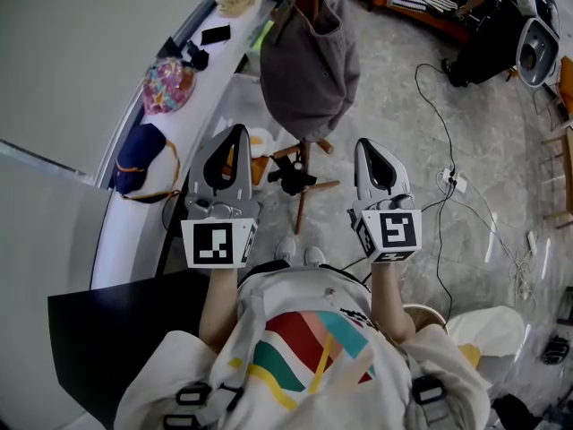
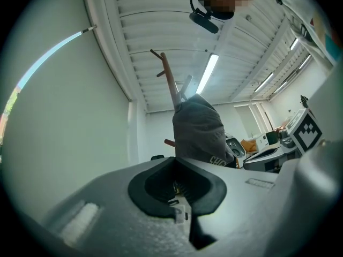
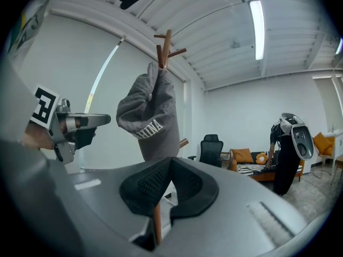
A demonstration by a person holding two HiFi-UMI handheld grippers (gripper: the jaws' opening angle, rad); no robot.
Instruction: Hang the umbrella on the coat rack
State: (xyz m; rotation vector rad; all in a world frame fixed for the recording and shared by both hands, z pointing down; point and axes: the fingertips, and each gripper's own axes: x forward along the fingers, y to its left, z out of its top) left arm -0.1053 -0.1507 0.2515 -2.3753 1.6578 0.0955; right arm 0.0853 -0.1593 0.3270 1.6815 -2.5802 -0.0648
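On coat rack (image 3: 168,39), grey garment (image 3: 153,116)

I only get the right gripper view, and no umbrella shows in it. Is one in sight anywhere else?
Observer: Probably. In the head view a floral bundle that looks like a folded umbrella lies on the white ledge, left of the coat rack.
Operator: Is anything else lying by it?
Observer: A navy fabric item with a tan loop lies on the same ledge, nearer the person.
Operator: Is the left gripper carrying anything?
Observer: No. In its own view the left gripper is shut, with nothing between its jaws.
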